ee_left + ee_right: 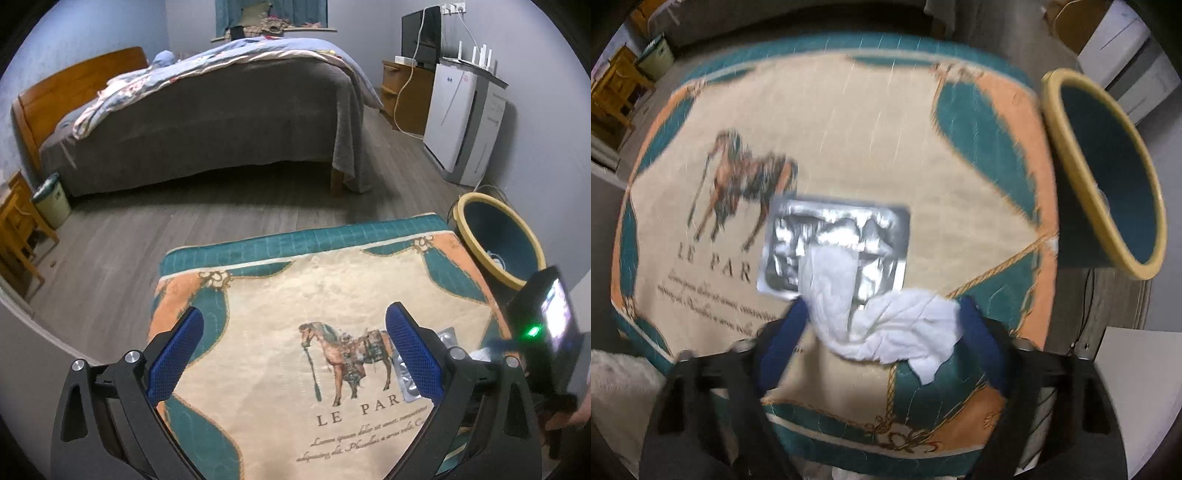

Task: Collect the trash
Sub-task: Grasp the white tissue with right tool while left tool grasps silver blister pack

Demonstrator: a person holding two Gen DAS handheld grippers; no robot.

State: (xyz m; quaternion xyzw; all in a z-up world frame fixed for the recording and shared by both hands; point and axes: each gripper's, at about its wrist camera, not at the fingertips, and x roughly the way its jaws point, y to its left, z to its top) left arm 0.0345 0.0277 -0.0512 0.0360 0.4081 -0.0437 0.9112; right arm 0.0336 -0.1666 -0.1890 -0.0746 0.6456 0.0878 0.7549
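Note:
A crumpled white tissue (886, 332) lies on the horse-print rug (849, 129). One end of it rests on a silver foil blister pack (834, 236). My right gripper (882, 306) points straight down over the tissue, its blue fingers apart on either side with the tissue's ends at the pads; the picture is blurred. My left gripper (295, 312) hovers open above the rug (295, 280) with nothing between its fingers. The foil pack (406, 373) shows just behind its right finger. A teal bin with a yellow rim (1108, 229) stands off the rug's right edge.
The bin (476, 206) sits beside a white air purifier (458, 122). A bed with a grey cover (207, 129) fills the far side across wood floor. A small pale bin (51, 199) and a wooden nightstand (18, 229) stand at far left. The right gripper's camera housing (550, 325) is close by.

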